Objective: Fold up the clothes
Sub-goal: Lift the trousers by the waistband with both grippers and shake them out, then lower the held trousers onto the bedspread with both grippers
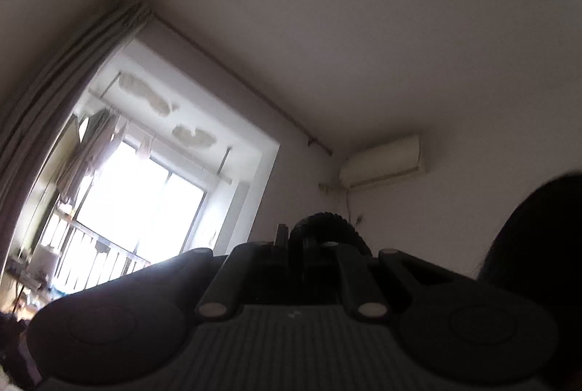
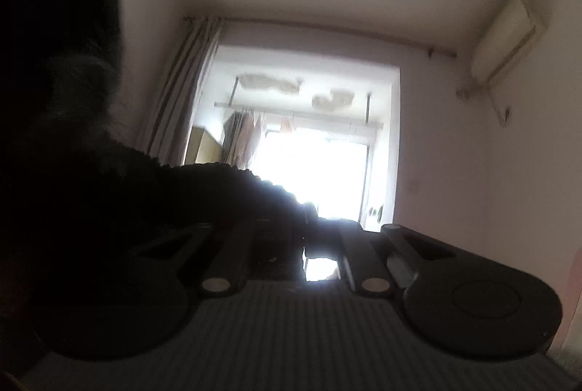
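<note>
Up toward the pale ceiling and bright balcony window (image 1: 145, 194) both black tongs, left (image 1: 309, 245) and right (image 2: 298, 242), point; whether they are apart or together I cannot tell. No garment to fold shows in either view. Probably between folds; next, lower both to find cloth.

No table, bed or floor shows; both cameras face the ceiling (image 1: 363, 45).

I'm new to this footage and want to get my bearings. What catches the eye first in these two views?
The blown-out bright window dominates, straight ahead in the right wrist view and lower left in the left wrist view, with laundry hanging on a rail before it. Both cameras tilt up at the ceiling. An air conditioner sits high on the wall, and a dark sleeve crosses the right view.
</note>
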The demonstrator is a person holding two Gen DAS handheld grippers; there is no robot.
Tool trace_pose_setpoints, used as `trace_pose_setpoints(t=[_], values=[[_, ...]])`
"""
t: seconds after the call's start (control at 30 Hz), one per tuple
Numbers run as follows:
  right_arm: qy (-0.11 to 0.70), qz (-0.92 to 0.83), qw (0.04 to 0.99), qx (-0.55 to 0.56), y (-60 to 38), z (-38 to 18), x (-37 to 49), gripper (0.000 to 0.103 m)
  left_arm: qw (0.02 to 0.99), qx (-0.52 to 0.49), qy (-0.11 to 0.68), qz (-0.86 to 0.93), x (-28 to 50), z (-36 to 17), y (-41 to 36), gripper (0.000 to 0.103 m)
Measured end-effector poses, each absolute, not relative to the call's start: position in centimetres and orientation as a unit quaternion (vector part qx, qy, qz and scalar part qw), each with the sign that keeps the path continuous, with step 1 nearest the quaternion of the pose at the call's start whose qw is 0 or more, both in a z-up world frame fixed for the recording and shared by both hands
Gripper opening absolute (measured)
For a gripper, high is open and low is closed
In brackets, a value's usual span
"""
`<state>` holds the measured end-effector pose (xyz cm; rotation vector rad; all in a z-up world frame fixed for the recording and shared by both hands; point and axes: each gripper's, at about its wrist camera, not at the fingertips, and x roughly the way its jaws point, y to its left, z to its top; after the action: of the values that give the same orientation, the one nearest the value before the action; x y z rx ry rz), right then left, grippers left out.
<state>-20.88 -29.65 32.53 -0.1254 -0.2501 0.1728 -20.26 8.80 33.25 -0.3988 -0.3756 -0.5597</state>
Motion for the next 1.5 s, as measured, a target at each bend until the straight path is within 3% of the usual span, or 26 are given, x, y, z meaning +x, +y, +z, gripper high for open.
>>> trace_pose_setpoints(t=[0.17, 0.5, 0.73, 0.97, 1.5], values=[[-0.061, 0.067, 0.994, -0.055, -29.4, 30.0, -17.2, 0.004, 0.947, -0.187, -0.075, -0.252, -16.0, 29.9, 7.4, 0.008], [0.142, 0.078, 0.985, -0.061, -28.5, 18.4, -2.9, 0.004, 0.966, -0.174, 0.149, -0.122, -1.7, 13.7, 6.3, 0.008], [0.246, 0.068, 0.964, -0.078, -25.8, 11.8, 8.2, 0.004, 0.954, -0.142, 0.256, -0.068, 8.0, 5.3, 6.3, 0.008], [0.294, 0.05, 0.952, -0.062, -25.2, 5.7, 12.7, 0.004, 0.949, -0.114, 0.291, -0.042, 14.3, 2.1, 6.5, 0.008], [0.322, 0.037, 0.946, -0.026, -26.3, -0.3, 20.8, 0.004, 0.947, -0.103, 0.303, -0.014, 23.3, -2.4, 5.2, 0.008]])
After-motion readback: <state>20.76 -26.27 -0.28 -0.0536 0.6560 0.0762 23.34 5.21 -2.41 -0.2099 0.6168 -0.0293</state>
